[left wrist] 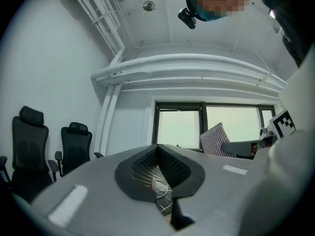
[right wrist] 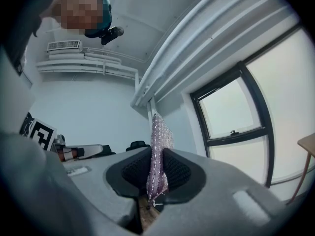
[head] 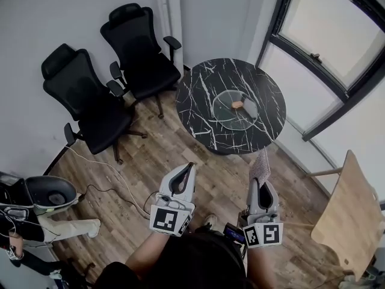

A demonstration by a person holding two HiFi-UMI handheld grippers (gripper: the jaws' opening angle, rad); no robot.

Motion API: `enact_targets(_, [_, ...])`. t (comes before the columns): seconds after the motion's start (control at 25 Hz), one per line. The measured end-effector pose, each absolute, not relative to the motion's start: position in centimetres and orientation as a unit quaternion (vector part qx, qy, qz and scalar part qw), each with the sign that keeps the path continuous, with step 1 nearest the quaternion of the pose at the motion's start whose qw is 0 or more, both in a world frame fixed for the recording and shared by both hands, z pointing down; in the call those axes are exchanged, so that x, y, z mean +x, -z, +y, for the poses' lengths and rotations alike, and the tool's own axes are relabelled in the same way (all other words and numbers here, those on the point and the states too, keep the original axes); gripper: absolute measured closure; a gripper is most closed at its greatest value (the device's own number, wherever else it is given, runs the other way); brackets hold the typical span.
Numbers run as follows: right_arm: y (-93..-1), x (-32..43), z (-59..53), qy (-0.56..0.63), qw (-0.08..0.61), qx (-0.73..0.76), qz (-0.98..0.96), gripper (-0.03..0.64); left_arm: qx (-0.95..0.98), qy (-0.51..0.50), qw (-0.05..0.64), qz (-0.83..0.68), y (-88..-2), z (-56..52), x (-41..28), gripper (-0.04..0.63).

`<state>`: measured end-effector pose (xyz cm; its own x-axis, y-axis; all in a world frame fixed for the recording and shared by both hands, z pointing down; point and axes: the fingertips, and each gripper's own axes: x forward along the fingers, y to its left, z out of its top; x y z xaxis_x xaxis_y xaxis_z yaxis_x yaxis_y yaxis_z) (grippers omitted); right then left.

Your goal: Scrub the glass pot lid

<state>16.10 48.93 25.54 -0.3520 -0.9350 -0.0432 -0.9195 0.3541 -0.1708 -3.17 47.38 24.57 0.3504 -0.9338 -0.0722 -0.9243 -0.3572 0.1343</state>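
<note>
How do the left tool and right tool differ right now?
The right tool grips a pinkish scrub cloth standing past its jaws; left tool is shut on nothing. Left tool angles inward toward the table; right tool points straighter ahead. Both hover short of the table and its glass lid.

Seen from above, a round black marble table [head: 201,95] stands on a wooden floor [head: 150,161], with a glass pot lid [head: 228,114] lying flat on it, its brownish knob [head: 237,105] near the middle. Two black office chairs [head: 90,104] stand side by side to the left. Near the bottom, well apart from the table, the left gripper [head: 191,165] points upward with its tips together, and the right gripper [head: 260,183] clamps a pinkish scrubbing cloth [head: 261,164] standing upright
</note>
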Motion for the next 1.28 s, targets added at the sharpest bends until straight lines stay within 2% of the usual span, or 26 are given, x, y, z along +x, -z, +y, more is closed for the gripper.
enact_targets(0.64, [-31.6,19.4,47.8,0.098,0.048,-0.56,0.821,0.548,0.815,0.038,0.042,-0.576,-27.5,45.3,-0.5,0.594])
enact_targets(1.28, [-34.3,18.1,31.4,0.094,0.029,-0.621,0.778,0.549,0.858,0.043,0.078,-0.506,-31.8,25.6,-1.4,0.594])
